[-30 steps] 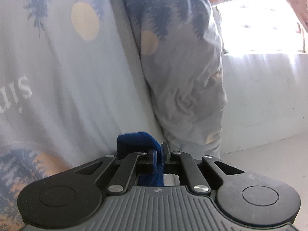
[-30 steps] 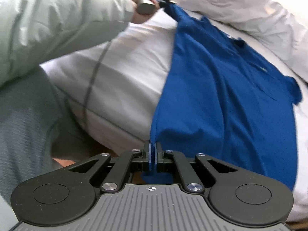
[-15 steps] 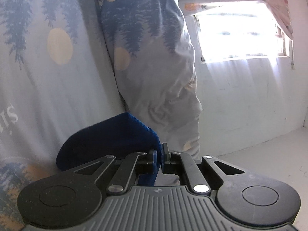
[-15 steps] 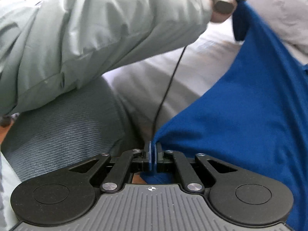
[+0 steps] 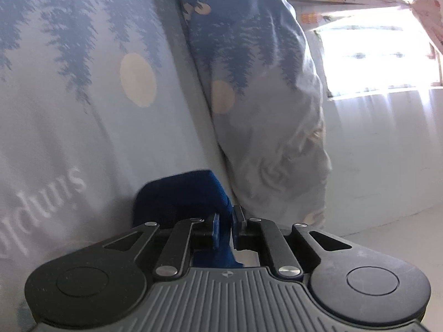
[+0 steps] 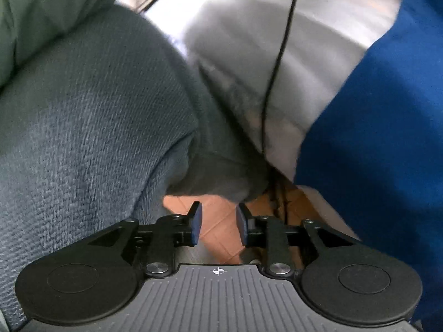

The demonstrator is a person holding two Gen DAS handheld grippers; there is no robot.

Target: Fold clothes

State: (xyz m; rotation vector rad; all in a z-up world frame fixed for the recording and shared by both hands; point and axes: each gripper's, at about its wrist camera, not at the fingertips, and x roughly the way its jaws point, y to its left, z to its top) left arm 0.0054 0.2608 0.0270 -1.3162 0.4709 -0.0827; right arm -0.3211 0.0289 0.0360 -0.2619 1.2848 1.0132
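Your left gripper (image 5: pixel 224 228) is pinching the blue shirt (image 5: pixel 182 196) against the tree-print bedding (image 5: pixel 83 96). Your right gripper (image 6: pixel 218 227) is hanging wide apart, gripping nothing, the shirt draping just right of it.

place: likely home bedroom | cues: printed bedding (image 5: pixel 83 96), pillow (image 5: pixel 263 96), curtained window (image 5: pixel 379 55)

Blue shirt (image 6: pixel 387 127) on white bed (image 6: pixel 318 41).

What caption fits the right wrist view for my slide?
Right gripper open and empty above the tiled floor, blue shirt draped over the white bed to its right.
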